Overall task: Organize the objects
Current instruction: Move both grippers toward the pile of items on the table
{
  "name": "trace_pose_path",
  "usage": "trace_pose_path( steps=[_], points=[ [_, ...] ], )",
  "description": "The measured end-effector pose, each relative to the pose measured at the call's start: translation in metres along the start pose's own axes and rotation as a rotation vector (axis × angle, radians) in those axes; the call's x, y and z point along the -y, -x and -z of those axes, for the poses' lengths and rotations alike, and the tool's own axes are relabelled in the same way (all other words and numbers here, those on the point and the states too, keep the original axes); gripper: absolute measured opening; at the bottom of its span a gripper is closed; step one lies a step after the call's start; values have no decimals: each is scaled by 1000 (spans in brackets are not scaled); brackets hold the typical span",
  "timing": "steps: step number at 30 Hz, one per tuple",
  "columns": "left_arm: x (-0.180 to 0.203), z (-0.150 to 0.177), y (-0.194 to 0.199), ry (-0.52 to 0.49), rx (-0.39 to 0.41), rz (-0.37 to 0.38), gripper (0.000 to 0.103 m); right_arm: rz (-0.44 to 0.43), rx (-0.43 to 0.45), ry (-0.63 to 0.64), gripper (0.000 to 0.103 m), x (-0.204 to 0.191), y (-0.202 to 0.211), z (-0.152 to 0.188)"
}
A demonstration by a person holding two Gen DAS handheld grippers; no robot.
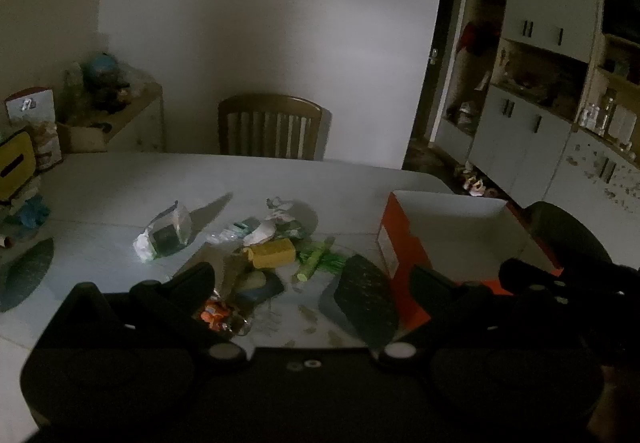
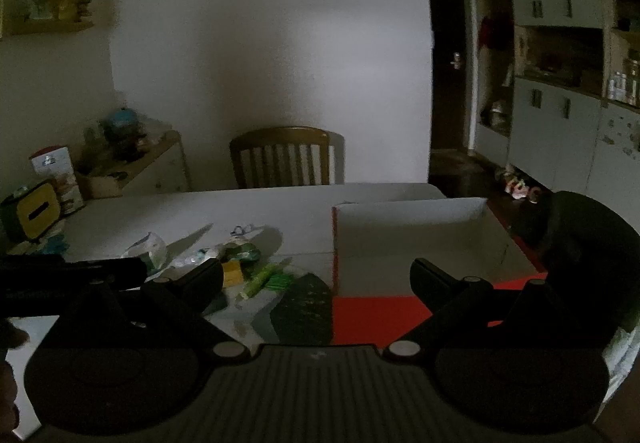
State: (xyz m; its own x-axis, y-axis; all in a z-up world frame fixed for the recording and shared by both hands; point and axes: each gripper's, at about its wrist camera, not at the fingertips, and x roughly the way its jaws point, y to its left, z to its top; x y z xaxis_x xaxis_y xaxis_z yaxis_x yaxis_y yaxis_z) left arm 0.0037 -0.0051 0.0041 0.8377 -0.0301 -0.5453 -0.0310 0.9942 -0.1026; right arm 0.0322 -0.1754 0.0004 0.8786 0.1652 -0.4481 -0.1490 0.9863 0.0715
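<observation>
Hovering low over the white worktop [image 1: 120, 179], the left tool [image 1: 312, 283] has its two dark fingers spread wide apart with nothing between them; its fingers frame the lower middle of the left wrist view. Just beyond them lies a loose pile of small things: a yellow block [image 1: 274, 251] at centre, a bundle of green sticks [image 1: 320, 261] just to its right, a crinkled clear packet [image 1: 166, 233] to the left of centre, crumpled white wrappers [image 1: 276, 219] behind the block, and a small orange-printed packet [image 1: 214, 313] close to the left finger. A dark speckled oval pad [image 1: 366, 301] lies on the worktop between the pile and an orange box [image 1: 390, 243] with a white interior, which fills the right of the frame and looks empty. In the right wrist view the right tool [image 2: 316, 279] is likewise wide open and holds nothing, poised above the near orange edge of the box [image 2: 372, 317], with the pile at left of centre. A wooden chair [image 1: 270, 127] stands behind the worktop.
</observation>
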Motion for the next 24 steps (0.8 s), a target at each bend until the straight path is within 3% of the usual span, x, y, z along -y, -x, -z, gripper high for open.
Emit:
trace_pose_path(
  steps=[16, 24],
  points=[
    [-25, -2, -18, 16, -24, -24, 103, -58, -47, 52, 100, -23, -26, -3],
    [-84, -14, -59, 43, -15, -71, 103, -145, -129, 102, 100, -60, -70, 0]
  ],
)
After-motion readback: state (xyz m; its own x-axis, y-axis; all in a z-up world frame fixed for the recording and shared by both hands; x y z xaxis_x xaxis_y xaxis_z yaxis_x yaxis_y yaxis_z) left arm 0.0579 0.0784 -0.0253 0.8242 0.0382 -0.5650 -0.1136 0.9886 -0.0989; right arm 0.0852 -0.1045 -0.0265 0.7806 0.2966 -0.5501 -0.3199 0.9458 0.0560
